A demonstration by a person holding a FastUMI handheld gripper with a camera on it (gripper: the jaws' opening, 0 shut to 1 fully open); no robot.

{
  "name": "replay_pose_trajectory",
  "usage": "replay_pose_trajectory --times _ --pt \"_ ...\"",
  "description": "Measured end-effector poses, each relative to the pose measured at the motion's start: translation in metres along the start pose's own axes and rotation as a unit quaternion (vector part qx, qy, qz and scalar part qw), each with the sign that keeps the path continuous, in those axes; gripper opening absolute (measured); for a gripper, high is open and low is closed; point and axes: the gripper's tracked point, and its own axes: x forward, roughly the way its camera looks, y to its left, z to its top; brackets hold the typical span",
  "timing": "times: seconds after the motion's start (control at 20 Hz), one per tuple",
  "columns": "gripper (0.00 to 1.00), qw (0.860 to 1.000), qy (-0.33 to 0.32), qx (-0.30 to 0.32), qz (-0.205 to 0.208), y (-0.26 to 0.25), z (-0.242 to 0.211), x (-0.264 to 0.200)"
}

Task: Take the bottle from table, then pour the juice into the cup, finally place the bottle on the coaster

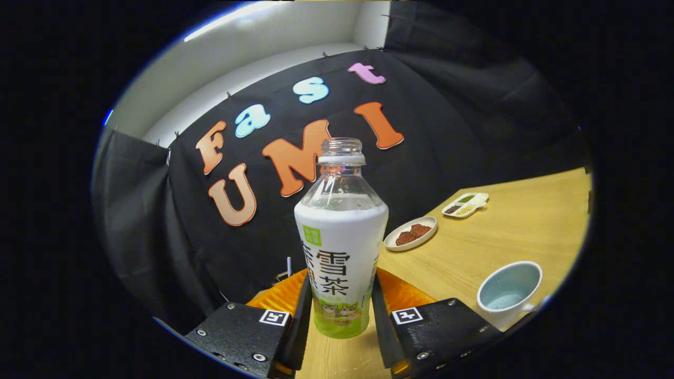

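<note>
Gripping the uncapped bottle [341, 247], the fingers [339, 316] hold it over the table [526, 226], cup [508, 292] alongside.

The clear plastic bottle [341, 237] wears a white label sleeve with a green band at its base, black characters and a small green tag. The black metal gripper [339, 321] carries black-and-white square markers on both fingers, whose dark pads press the bottle's sides. An orange ribbed coaster [400, 295] lies on the pale wood-grain desk [516, 231]. The white ceramic cup [508, 295] has a pale blue inside. The white oval plate [410, 233] holds reddish-brown pieces.
</note>
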Motion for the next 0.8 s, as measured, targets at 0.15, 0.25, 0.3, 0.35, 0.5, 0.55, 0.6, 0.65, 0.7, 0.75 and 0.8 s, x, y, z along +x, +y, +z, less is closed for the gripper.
replay_pose_trajectory --times 0.15,0.25,0.3,0.35,0.5,0.55,0.6,0.65,0.7,0.75,0.8 --pt "0.56 0.996 -0.004 -0.085 -0.007 -0.004 0.001 0.012" --pt "0.56 0.990 -0.001 -0.138 -0.016 -0.005 -0.005 0.018" --pt "0.56 0.987 0.005 -0.162 -0.022 -0.005 -0.008 0.022" --pt "0.56 0.982 0.007 -0.185 -0.022 -0.006 -0.010 0.026" --pt "0.56 0.969 0.029 -0.245 -0.031 -0.009 -0.025 0.037" --pt "0.56 0.966 0.037 -0.255 -0.027 -0.010 -0.031 0.040" --pt "0.56 0.963 0.045 -0.264 -0.033 -0.014 -0.036 0.043" --pt "0.56 0.961 0.054 -0.269 -0.033 -0.016 -0.042 0.044" --pt "0.56 0.959 0.062 -0.275 -0.041 -0.019 -0.046 0.043" --pt "0.57 0.957 0.071 -0.277 -0.044 -0.024 -0.051 0.042" --pt "0.57 0.957 0.079 -0.275 -0.048 -0.028 -0.055 0.042"
